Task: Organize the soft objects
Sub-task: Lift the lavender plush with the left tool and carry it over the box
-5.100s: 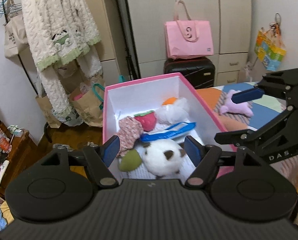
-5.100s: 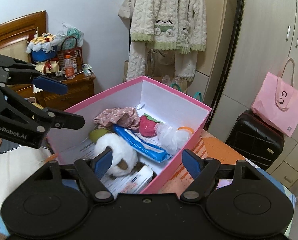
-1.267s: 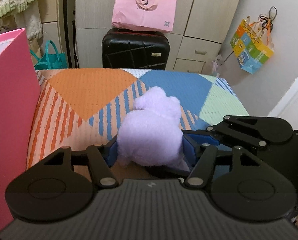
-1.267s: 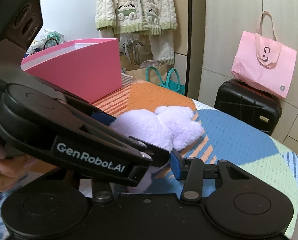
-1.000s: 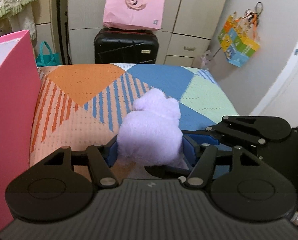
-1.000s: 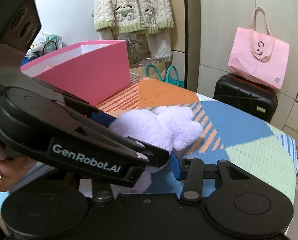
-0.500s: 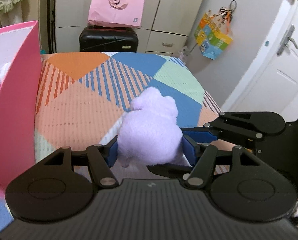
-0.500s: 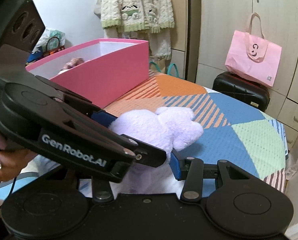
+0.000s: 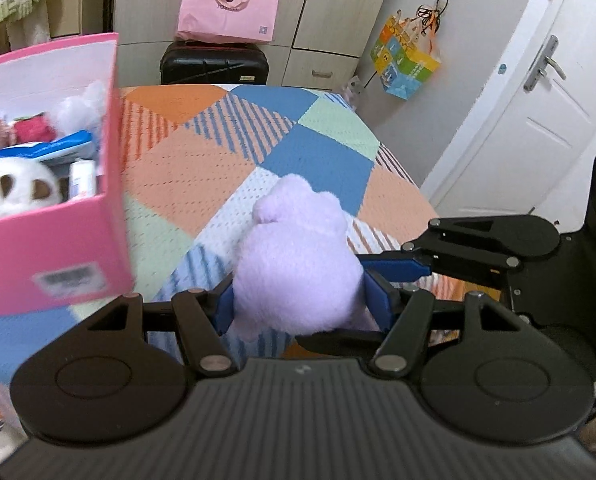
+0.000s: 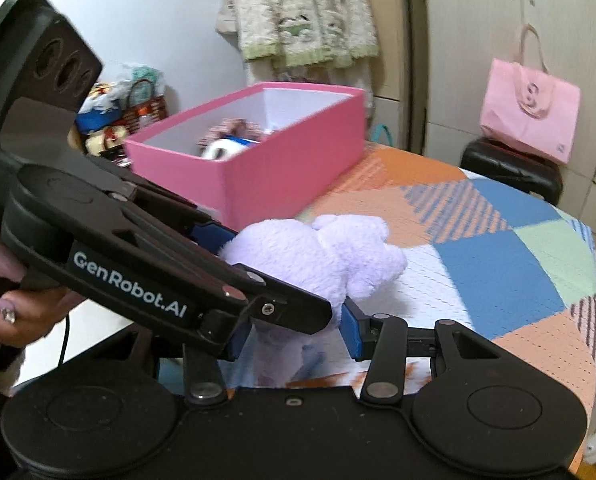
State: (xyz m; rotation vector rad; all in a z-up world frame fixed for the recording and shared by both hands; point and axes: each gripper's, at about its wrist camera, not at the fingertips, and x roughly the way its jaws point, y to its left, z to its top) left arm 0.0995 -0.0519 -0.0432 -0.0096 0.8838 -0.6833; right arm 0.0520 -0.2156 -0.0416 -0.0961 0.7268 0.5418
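A lilac plush toy (image 9: 298,264) is squeezed between both pairs of blue pads and held above the patchwork bedspread (image 9: 201,168). My left gripper (image 9: 302,302) is shut on its rear. My right gripper (image 10: 293,332) is shut on its lower part; the toy (image 10: 322,256) bulges out above the pads. The left gripper's arm crosses in front of it in the right wrist view. The pink box (image 9: 49,248) with a white lining stands to the left and holds a white plush (image 9: 13,192), a red strawberry toy (image 9: 33,130) and a blue packet (image 9: 37,152).
A black suitcase (image 9: 213,64) with a pink bag (image 9: 229,4) on it stands past the bed's far end. A colourful bag (image 9: 408,60) hangs on the wall near a white door (image 9: 530,128). A nightstand with clutter (image 10: 113,120) is behind the box.
Both grippers have lifted the lilac toy higher off the bed and carried it toward the pink box. The box's inside now shows in both views.
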